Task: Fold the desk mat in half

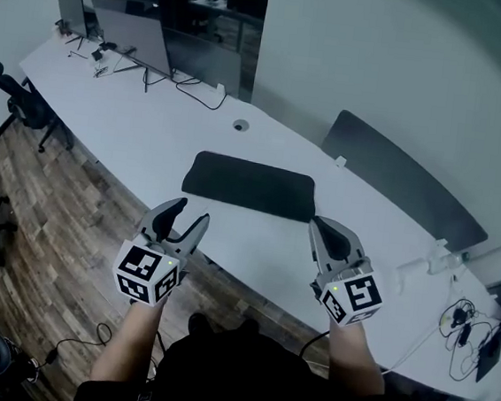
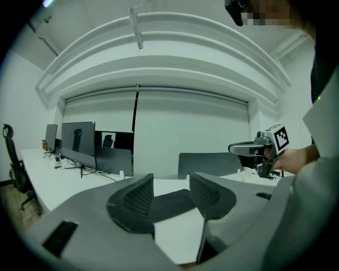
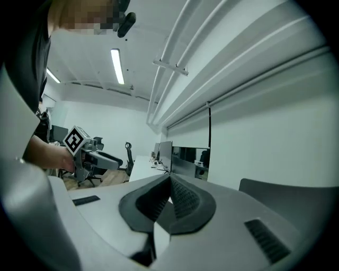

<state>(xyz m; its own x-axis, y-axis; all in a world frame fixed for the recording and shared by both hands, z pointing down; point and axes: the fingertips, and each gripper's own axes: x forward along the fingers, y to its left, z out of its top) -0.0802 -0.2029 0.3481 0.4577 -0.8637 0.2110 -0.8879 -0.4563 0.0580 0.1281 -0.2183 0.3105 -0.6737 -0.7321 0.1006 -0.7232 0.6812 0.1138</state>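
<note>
A dark desk mat (image 1: 250,185) lies flat on the white desk (image 1: 150,136), its long side across the view. My left gripper (image 1: 188,215) hovers in front of the mat's near left corner, jaws open and empty. In the left gripper view the desk mat (image 2: 170,204) shows between the open pads (image 2: 139,201), well beyond them. My right gripper (image 1: 321,227) hangs near the mat's near right corner, jaws shut with nothing in them. The right gripper view shows its pads (image 3: 180,198) pressed together, and the left gripper (image 3: 114,159) at the far left.
Monitors (image 1: 134,39) and cables stand at the desk's far left end. A grey divider panel (image 1: 404,180) rises behind the desk on the right. More cables and small items (image 1: 469,321) lie at the right end. An office chair (image 1: 21,100) stands on the wooden floor at left.
</note>
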